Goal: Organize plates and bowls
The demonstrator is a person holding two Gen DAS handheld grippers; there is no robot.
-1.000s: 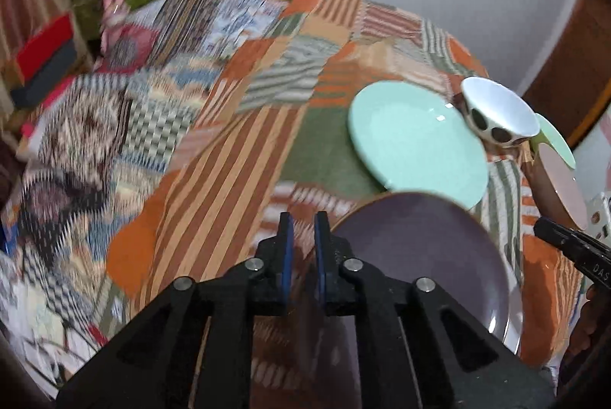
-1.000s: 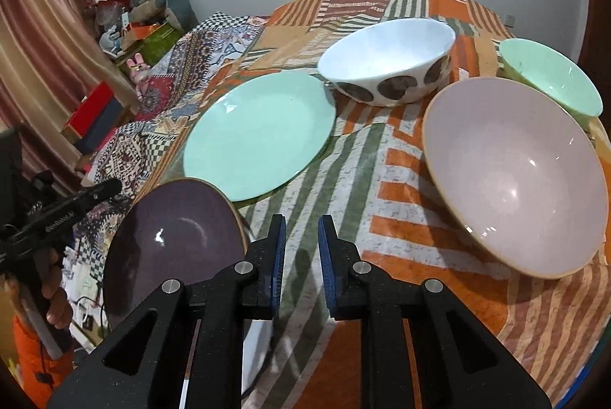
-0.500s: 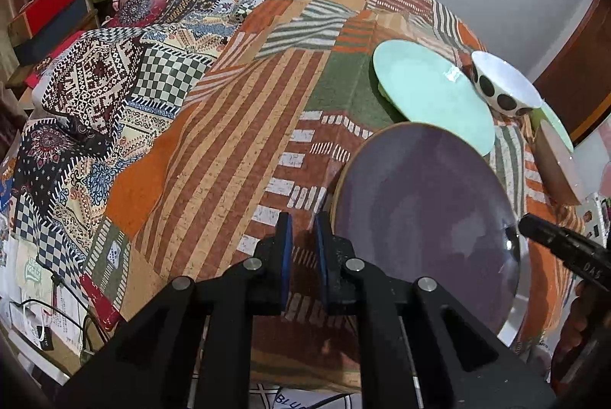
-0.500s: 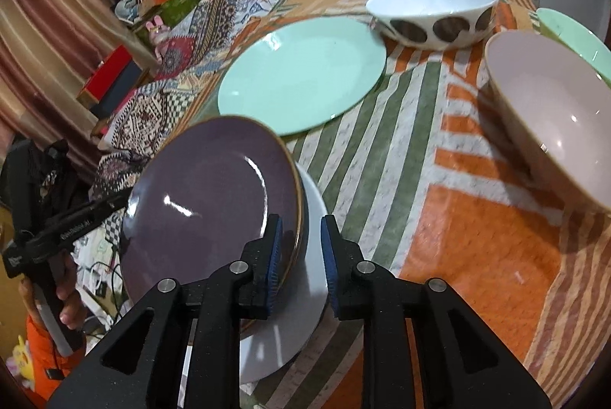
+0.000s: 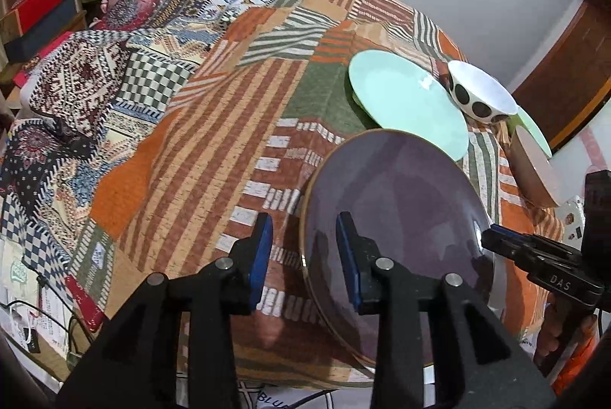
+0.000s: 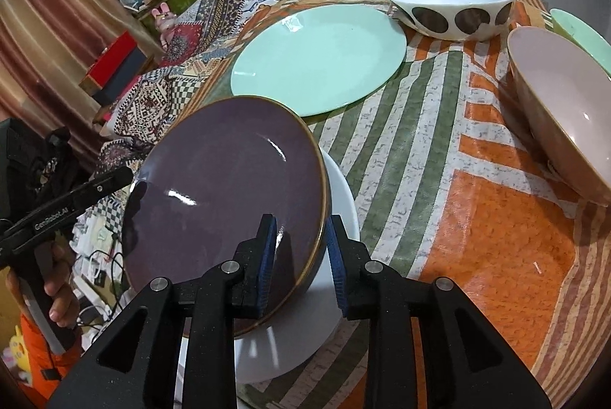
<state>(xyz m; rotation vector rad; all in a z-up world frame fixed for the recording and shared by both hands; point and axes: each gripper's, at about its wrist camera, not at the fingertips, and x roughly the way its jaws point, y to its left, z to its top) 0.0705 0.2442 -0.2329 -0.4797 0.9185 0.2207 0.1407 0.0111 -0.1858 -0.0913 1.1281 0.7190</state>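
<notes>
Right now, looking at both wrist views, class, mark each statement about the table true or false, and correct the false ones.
1. The purple plate lies on a white plate. True.
2. The left gripper is shut. False: its jaws are open, astride the purple plate's rim.
3. The spotted bowl sits inside the pink bowl. False: it stands apart on the cloth.
4. The mint plate carries nothing. True.
5. The right gripper is open around the purple plate's rim. True.
</notes>
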